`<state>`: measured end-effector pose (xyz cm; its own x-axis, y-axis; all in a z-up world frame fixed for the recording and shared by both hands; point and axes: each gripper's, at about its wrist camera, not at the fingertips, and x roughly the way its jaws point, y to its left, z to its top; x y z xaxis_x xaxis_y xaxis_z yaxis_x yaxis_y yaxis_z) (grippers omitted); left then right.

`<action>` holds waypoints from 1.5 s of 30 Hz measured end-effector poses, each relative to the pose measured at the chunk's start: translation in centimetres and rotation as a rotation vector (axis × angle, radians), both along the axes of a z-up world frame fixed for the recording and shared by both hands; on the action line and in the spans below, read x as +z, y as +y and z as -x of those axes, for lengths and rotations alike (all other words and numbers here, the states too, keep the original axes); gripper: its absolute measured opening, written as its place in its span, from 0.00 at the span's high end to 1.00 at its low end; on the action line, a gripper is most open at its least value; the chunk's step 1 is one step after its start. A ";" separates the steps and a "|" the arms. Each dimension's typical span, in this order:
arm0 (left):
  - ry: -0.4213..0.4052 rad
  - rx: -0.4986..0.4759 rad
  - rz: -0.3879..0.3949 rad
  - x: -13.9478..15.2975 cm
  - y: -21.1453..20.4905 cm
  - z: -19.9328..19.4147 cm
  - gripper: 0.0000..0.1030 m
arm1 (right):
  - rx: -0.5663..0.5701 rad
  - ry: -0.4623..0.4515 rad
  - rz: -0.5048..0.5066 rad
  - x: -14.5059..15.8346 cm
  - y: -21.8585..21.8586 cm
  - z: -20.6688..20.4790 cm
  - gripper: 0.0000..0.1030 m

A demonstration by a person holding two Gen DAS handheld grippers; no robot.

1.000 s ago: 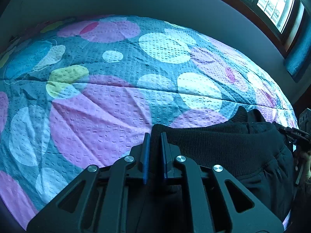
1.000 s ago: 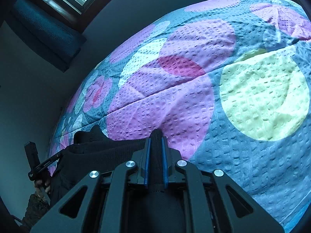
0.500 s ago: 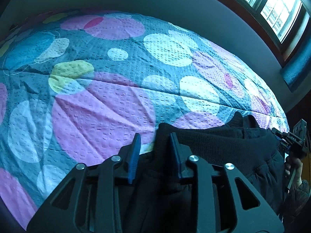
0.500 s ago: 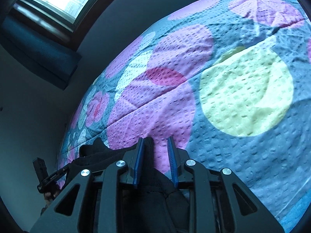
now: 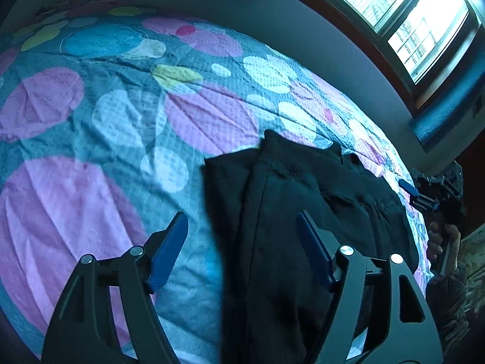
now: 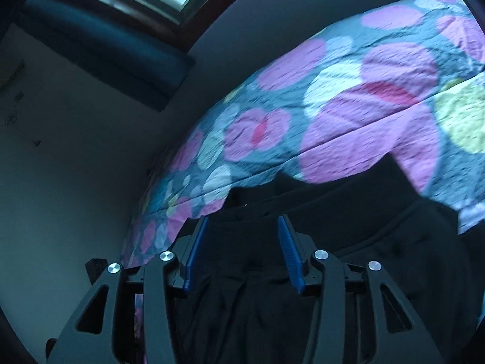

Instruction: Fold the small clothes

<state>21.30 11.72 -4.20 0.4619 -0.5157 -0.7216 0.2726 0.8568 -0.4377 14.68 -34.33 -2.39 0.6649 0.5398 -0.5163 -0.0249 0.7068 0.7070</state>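
Note:
A black garment with a ribbed waistband point(image 5: 291, 200) lies folded on the spotted bedspread point(image 5: 91, 139). My left gripper point(image 5: 242, 236) is open and empty, raised above the garment's left part; its blue pads stand wide apart. My right gripper point(image 6: 242, 236) is open and empty above the same black garment point(image 6: 348, 230), which fills the lower part of the right wrist view. The right gripper also shows in the left wrist view point(image 5: 424, 194) at the garment's far right edge, held by a hand.
The bedspread point(image 6: 348, 121) has pink, white, yellow and blue circles. A grey wall point(image 5: 303, 30) runs behind the bed, with a window point(image 5: 409, 21) above it. The bed's edge falls off at the left of the right wrist view.
Both grippers were shut on the garment's waistband, then opened and let it go. Both have lifted and pulled back, and the garment now lies on the bed.

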 end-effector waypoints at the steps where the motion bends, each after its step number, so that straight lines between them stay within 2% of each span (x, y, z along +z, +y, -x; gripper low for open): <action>1: 0.015 -0.013 0.008 -0.4 0.1 0.4 0.28 | 0.031 0.018 -0.009 -0.5 1.5 -0.7 0.54; 4: 0.047 -0.025 0.049 -1.3 0.5 0.7 0.26 | 0.079 0.076 0.014 -2.2 4.9 -2.7 0.54; 8: 0.104 -0.043 0.132 -2.4 0.6 0.1 0.25 | 0.060 0.219 0.068 -6.1 6.8 -5.3 0.53; 12: 0.156 -0.068 0.232 -3.3 0.3 -0.9 0.24 | 0.051 0.209 0.076 -5.9 7.2 -5.3 0.50; 15: 0.172 -0.079 0.273 -3.6 0.0 -1.7 0.22 | 0.063 0.210 0.057 -5.8 6.8 -5.1 0.49; 18: 0.178 -0.081 0.283 -3.7 -0.6 -2.4 0.21 | 0.048 0.193 0.049 -5.3 6.6 -4.3 0.49; 23: 0.183 -0.088 0.271 -3.8 -1.8 -3.6 0.21 | 0.032 0.152 0.072 -3.7 7.0 -1.3 0.48; 29: 0.177 -0.095 0.227 -3.8 -2.9 -4.3 0.22 | 0.053 0.092 0.043 -2.9 7.2 3.9 0.44; 33: 0.162 -0.085 0.163 -3.6 -3.2 -4.3 0.33 | 0.045 0.071 -0.002 -2.7 7.0 7.1 0.44; 36: 0.150 -0.089 0.136 -3.5 -3.3 -4.1 0.34 | 0.059 0.052 -0.022 -2.3 8.0 9.4 0.44; 39: 0.139 -0.093 0.113 -3.4 -3.5 -3.9 0.35 | 0.085 0.037 0.010 -2.1 9.7 11.2 0.44; 41: 0.123 -0.091 0.072 -3.3 -3.8 -3.7 0.41 | 0.086 0.084 0.070 -3.1 10.8 12.0 0.36; 43: 0.101 -0.093 0.007 -3.2 -4.4 -3.6 0.52 | 0.098 0.133 0.156 -5.0 11.9 11.9 0.36; 45: 0.092 -0.095 -0.036 -3.3 -4.8 -3.5 0.57 | 0.089 0.087 0.155 -6.0 12.1 12.1 0.32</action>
<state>24.82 6.94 -7.48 0.3434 -0.5268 -0.7775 0.3131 0.8448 -0.4340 2.62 -22.20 -8.42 0.5677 0.5038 -0.6511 -0.0356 0.8052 0.5919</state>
